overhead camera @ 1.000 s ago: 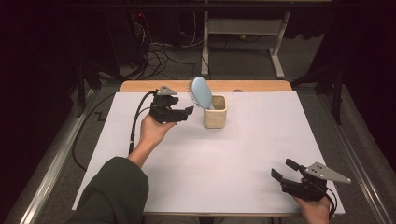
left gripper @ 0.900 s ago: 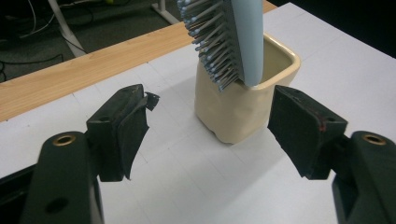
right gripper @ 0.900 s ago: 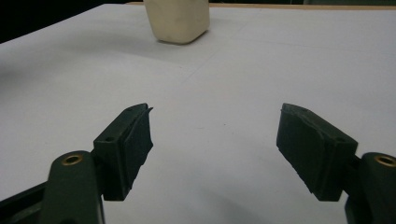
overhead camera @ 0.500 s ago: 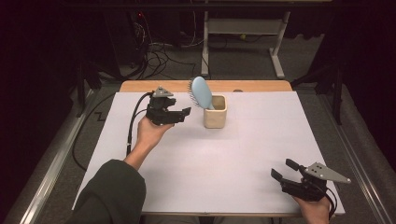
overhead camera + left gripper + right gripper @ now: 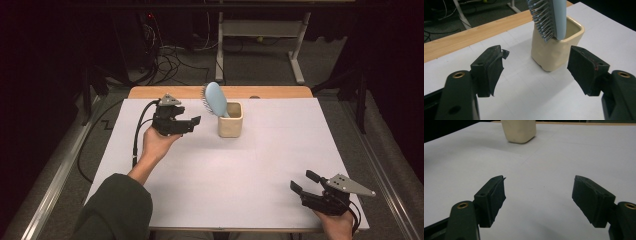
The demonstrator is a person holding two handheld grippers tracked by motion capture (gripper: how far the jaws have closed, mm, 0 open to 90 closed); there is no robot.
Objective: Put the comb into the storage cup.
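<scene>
The left gripper hovers just beside the cream cup, jaws spread wide with nothing between them. A light-blue hairbrush stands in that cup, bristle head up and leaning toward the gripper. The right gripper rests near the table's front corner, also gaping and empty-handed.

Left gripper was held raised in the left hand, jaws spread, nothing gripped | forearm sleeved, extended forward | right gripper was held low in the right hand, jaws spread, nothing gripped.
</scene>
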